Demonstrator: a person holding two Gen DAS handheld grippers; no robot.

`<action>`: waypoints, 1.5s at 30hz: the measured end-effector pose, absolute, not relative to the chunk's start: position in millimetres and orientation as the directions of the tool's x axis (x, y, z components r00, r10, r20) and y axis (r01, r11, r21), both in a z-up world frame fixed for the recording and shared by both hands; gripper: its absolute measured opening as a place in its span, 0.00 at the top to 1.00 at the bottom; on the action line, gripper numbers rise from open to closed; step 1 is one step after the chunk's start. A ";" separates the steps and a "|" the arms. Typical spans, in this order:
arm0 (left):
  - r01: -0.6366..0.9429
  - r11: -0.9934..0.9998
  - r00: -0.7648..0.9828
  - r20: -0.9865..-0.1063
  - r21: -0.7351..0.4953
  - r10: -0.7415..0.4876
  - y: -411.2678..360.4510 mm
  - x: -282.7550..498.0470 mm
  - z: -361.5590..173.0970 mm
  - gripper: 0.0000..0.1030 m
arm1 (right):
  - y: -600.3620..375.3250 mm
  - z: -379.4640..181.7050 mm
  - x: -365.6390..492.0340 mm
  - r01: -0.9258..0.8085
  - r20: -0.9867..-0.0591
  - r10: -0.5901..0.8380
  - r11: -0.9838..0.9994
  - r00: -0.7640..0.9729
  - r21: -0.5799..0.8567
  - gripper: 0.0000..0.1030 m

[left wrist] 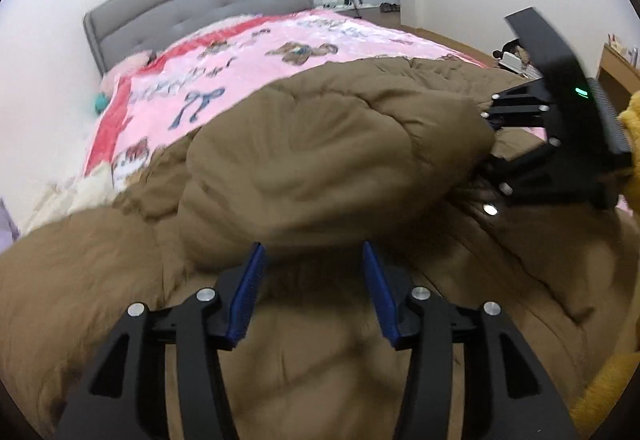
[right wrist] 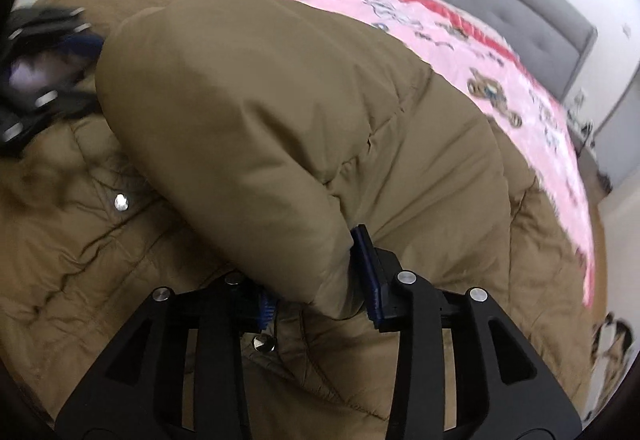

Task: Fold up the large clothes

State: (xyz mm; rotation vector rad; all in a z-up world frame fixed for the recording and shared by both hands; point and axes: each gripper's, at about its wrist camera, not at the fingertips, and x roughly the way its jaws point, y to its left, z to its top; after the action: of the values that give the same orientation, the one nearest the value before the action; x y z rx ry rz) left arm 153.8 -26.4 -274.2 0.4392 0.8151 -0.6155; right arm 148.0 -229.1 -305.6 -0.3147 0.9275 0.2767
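my left tongs (left wrist: 314, 280) are standing spread, pinching nothing; my right tongs (right wrist: 320, 280) are loosely straddling the sleeve cuff (right wrist: 332, 292) (contact unclear), laying it across the brown puffer coat (left wrist: 320, 380) on the pink blanket (left wrist: 248, 60).

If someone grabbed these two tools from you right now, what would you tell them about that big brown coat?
Left hand-held gripper: open, coat fabric just ahead, nothing pinched.
Right hand-held gripper: jaws apart, the folded-over sleeve lies between them; it looks released, though the right pad touches it.
The brown puffer coat is spread on the pink blanket on the bed.
Done: one sleeve laid across the front.
Left: remaining folds of the body.
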 end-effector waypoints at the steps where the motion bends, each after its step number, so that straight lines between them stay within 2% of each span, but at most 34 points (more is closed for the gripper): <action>1: 0.655 0.748 0.511 -0.791 0.105 -0.336 -23.2 150.8 -269.9 0.52 | -230.2 -305.6 148.9 -0.359 -0.816 0.098 0.923 0.569 -0.140 0.67; 4: 0.621 0.783 0.508 -0.781 0.039 -0.364 -19.4 148.2 -252.7 0.51 | -231.0 -304.5 151.2 -0.354 -0.819 0.092 0.924 0.567 -0.142 0.67; 7: 0.535 0.830 0.545 -0.684 -0.160 -0.484 -16.1 179.9 -222.2 0.39 | -229.4 -307.8 153.7 -0.352 -0.823 0.080 0.924 0.563 -0.151 0.67; 9: 0.495 0.824 0.550 -0.636 -0.275 -0.542 -13.2 187.7 -219.4 0.39 | -227.7 -310.4 154.5 -0.351 -0.825 0.074 0.923 0.561 -0.156 0.66; 10: 0.479 0.810 0.527 -0.626 -0.340 -0.575 -18.7 200.5 -223.4 0.39 | -227.0 -311.1 154.5 -0.349 -0.824 0.072 0.924 0.561 -0.157 0.65; 12: 0.459 0.806 0.486 -0.653 -0.375 -0.581 -32.8 214.5 -240.1 0.39 | -226.8 -311.4 153.3 -0.341 -0.824 0.072 0.928 0.563 -0.152 0.62; 14: 0.443 0.822 0.441 -0.711 -0.358 -0.548 -46.6 222.2 -266.4 0.39 | -229.7 -308.8 149.9 -0.335 -0.827 0.097 0.935 0.555 -0.116 0.48; 15: 0.435 0.827 0.417 -0.734 -0.356 -0.536 -51.1 225.0 -278.7 0.39 | -232.3 -303.8 144.8 -0.326 -0.821 0.110 0.941 0.560 -0.096 0.44; 18: 0.433 0.844 0.417 -0.759 -0.318 -0.500 -53.2 217.7 -303.8 0.39 | -235.3 -286.1 130.7 -0.326 -0.811 0.141 0.943 0.567 -0.064 0.39; 22: 0.468 0.854 0.464 -0.759 -0.227 -0.456 -55.7 200.8 -309.7 0.39 | -250.1 -251.3 119.8 -0.304 -0.745 0.289 0.945 0.602 0.120 0.31; 24: 0.471 0.850 0.467 -0.751 -0.236 -0.467 -54.3 198.1 -309.3 0.39 | -261.1 -238.1 128.9 -0.266 -0.703 0.343 0.938 0.623 0.222 0.31; 27: 0.487 0.847 0.475 -0.749 -0.213 -0.462 -54.8 190.7 -305.0 0.39 | -274.2 -238.4 151.1 -0.215 -0.668 0.334 0.942 0.665 0.256 0.31; 31: 0.463 0.861 0.464 -0.771 -0.208 -0.436 -51.2 195.7 -315.3 0.39 | -285.3 -270.1 183.2 -0.182 -0.732 0.311 0.950 0.606 0.253 0.44; 34: 0.423 0.874 0.447 -0.784 -0.238 -0.430 -48.3 204.7 -325.2 0.39 | -289.1 -296.6 188.8 -0.184 -0.769 0.332 0.943 0.547 0.276 0.44; 39: 0.420 0.876 0.403 -0.815 -0.239 -0.416 -53.0 212.1 -337.5 0.38 | -287.3 -317.7 191.0 -0.197 -0.828 0.285 0.957 0.484 0.214 0.44; 45: 0.467 0.868 0.366 -0.858 -0.166 -0.361 -65.5 213.0 -357.3 0.38 | -279.5 -342.5 183.7 -0.248 -0.874 0.217 0.962 0.435 0.115 0.43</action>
State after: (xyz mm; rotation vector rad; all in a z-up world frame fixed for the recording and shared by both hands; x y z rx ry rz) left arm 213.0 -65.5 -357.3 0.1124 1.0714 -0.5338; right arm 183.7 -279.5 -342.5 -0.0323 1.0833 0.2897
